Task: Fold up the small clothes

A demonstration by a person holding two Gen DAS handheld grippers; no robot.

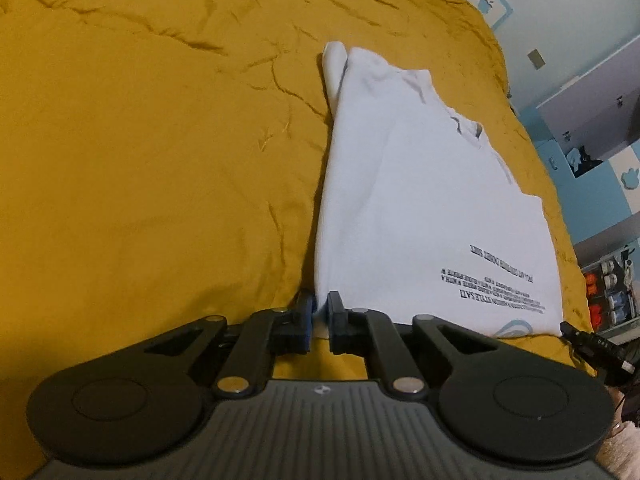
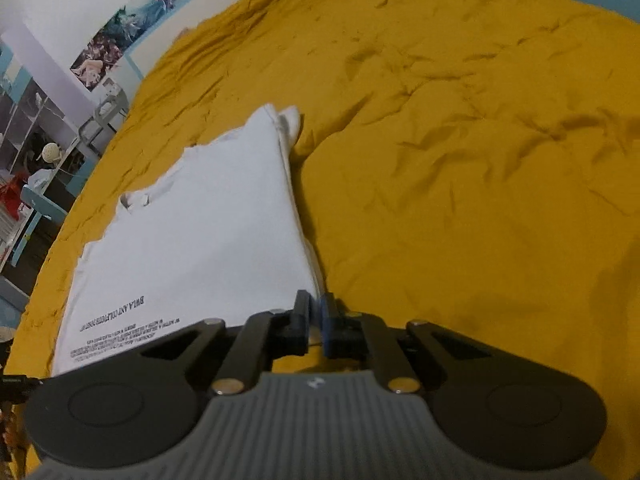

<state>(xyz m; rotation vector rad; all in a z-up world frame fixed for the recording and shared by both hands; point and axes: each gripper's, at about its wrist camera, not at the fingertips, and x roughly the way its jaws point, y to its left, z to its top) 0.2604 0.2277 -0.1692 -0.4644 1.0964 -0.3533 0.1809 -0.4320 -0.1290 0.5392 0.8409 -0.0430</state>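
Note:
A white T-shirt [image 1: 408,200] with black printed text lies folded lengthwise on the yellow bedspread [image 1: 140,140]. My left gripper [image 1: 319,312] is shut on the shirt's near left corner. In the right wrist view the same shirt [image 2: 200,232] lies to the left, and my right gripper [image 2: 315,312] is shut on its near right corner at the folded edge. A sleeve end sticks out at the shirt's far end in both views. The other gripper's tip [image 1: 576,336] shows at the right edge of the left wrist view.
The yellow bedspread [image 2: 460,160] is wrinkled and spreads wide around the shirt. Blue walls with posters [image 2: 108,48] and shelving [image 1: 612,292] stand beyond the bed's edge.

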